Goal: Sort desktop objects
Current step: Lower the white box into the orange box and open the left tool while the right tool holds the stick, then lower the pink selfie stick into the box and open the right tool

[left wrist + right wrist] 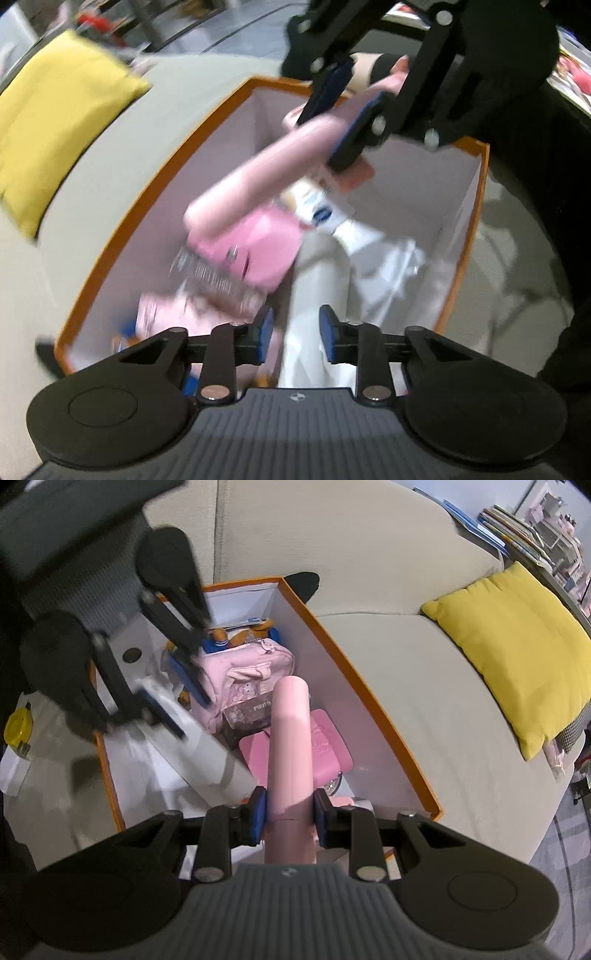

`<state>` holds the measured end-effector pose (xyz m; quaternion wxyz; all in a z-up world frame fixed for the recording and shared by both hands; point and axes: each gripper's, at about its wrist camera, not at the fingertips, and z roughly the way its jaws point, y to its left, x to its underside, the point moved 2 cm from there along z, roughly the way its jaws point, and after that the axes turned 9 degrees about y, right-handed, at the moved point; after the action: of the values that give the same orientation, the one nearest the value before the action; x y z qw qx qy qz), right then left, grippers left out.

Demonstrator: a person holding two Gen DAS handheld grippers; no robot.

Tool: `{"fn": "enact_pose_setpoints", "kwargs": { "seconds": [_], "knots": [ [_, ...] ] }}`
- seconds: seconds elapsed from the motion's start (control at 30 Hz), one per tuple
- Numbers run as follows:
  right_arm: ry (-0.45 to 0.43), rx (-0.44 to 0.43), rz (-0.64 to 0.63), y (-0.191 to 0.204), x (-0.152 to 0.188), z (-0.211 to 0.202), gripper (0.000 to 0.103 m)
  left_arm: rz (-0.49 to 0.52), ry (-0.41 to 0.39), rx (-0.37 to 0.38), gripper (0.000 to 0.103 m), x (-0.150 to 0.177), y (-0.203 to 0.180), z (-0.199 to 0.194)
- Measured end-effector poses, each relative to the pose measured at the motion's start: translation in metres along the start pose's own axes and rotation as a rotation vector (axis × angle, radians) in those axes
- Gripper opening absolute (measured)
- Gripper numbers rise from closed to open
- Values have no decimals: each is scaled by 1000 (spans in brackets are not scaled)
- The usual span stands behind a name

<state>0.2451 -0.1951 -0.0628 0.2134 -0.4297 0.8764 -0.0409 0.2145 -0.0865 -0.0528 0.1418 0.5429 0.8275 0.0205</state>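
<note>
Pink and long, a smooth tube-shaped thing [290, 738] sits clamped between the blue pads of the right gripper [289, 806]. It points down into an orange-rimmed box [369, 709] with white walls.

Inside the box lie a pink pouch with a small zip pull [255, 664], a dark little photo box [247, 716], a flat pink case [328, 746] and a white tube [199, 738]. A brown toy bear in blue [236, 635] peeks out at the far end. The pink tube hangs over the flat pink case; I cannot tell if it touches it.

The left gripper [296, 332] hovers above the box, over the white tube [317, 295]. Its jaws stand a little apart with nothing between them. It looks blurred in both views.

The box rests on a pale grey sofa seat [388, 657]. A yellow cushion [517, 646] lies on the sofa, well apart from the box. A yellow tape measure [18, 727] sits at the left edge of the right wrist view.
</note>
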Motion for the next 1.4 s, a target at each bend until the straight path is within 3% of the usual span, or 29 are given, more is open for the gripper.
{"fn": "enact_pose_setpoints", "kwargs": {
  "seconds": [0.13, 0.23, 0.53, 0.6, 0.73, 0.87, 1.03, 1.17, 1.23, 1.4],
  "knots": [
    [10, 5, -11, 2, -1, 1, 28, -98, 55, -12, 13, 17, 6, -6],
    [19, 2, -27, 7, -2, 1, 28, -172, 34, 9, 13, 14, 20, 0],
    [56, -4, -133, 24, 0, -2, 28, -194, 23, -84, 9, 4, 24, 20],
    [50, -4, -160, 26, 0, -5, 28, -221, -27, -41, 9, 4, 27, 12],
    [54, -25, -210, 26, -1, -7, 28, -241, -74, 138, 9, 5, 31, 1],
    [65, -24, -240, 28, -3, -5, 28, -257, -26, 248, 9, -2, 31, 4],
    [62, -21, -233, 27, -3, -6, 28, -354, 68, 359, 9, -15, 43, 34],
    [61, -36, -244, 27, -1, -4, 28, -380, 83, 330, 13, -19, 48, 38],
    [58, -39, -257, 28, -1, -2, 28, -390, 88, 265, 12, -17, 52, 38],
    [73, -10, -333, 31, -2, 5, 28, -428, 71, 248, 12, -7, 60, 31]
  ]
}}
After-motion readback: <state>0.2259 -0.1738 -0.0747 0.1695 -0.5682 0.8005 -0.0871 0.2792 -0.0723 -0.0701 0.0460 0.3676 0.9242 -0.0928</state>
